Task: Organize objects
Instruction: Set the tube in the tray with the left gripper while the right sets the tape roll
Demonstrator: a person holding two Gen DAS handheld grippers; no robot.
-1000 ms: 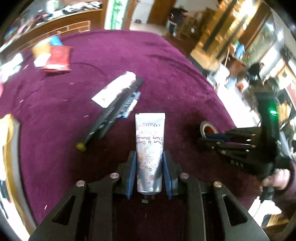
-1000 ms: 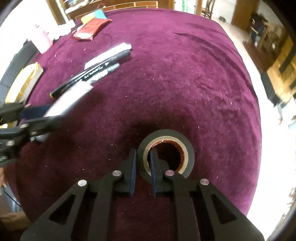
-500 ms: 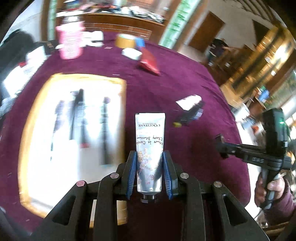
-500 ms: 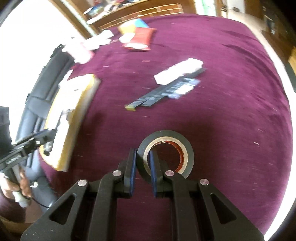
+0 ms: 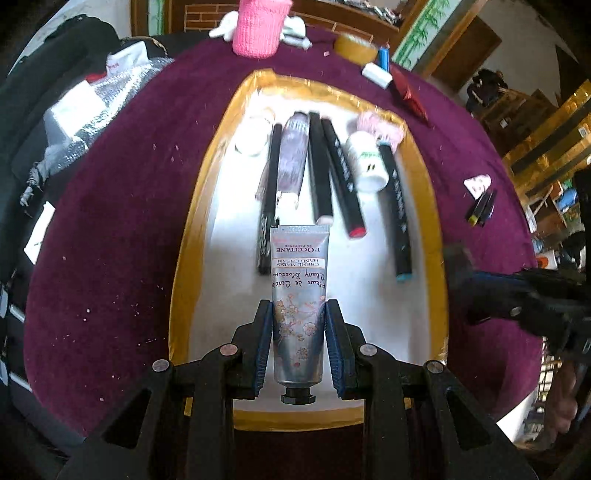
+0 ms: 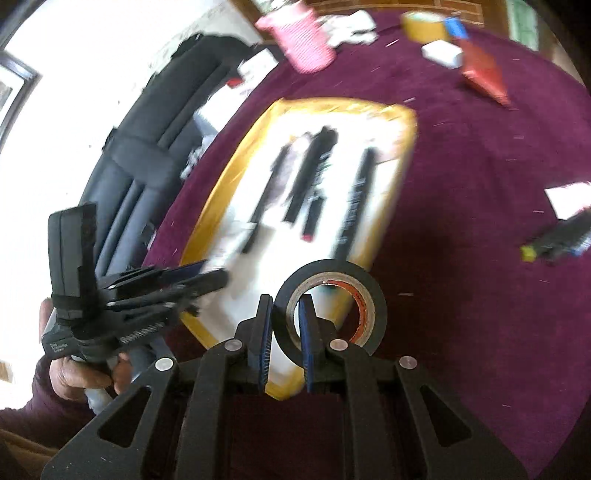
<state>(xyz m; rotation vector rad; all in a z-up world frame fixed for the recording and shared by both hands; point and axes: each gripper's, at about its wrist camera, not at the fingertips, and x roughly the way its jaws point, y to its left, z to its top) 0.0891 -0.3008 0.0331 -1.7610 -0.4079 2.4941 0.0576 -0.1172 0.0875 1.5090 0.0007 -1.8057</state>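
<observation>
My left gripper [image 5: 298,314] is shut on a silver L'Occitane hand cream tube [image 5: 299,280] and holds it above the near half of a white tray with a gold rim [image 5: 181,266]. The tray holds several black markers [image 5: 319,170], a purple tube [image 5: 293,155] and a small white bottle [image 5: 367,162]. My right gripper [image 6: 286,308] is shut on the wall of a black tape roll [image 6: 365,291], held above the tray's near right edge [image 6: 384,221]. The left gripper also shows in the right wrist view [image 6: 207,277].
On the purple cloth [image 5: 110,221] lie two markers and a white tube [image 5: 480,199] at the right. A pink cup [image 5: 258,26], yellow tape roll [image 5: 356,48], a white block [image 5: 376,75] and red packet [image 5: 408,92] stand at the back. A dark chair [image 6: 140,147] is at the left.
Both grippers swung left from the open cloth to the tray, each still holding its object. The tube now hangs over the tray; the tape roll has come up to the tray's edge.
</observation>
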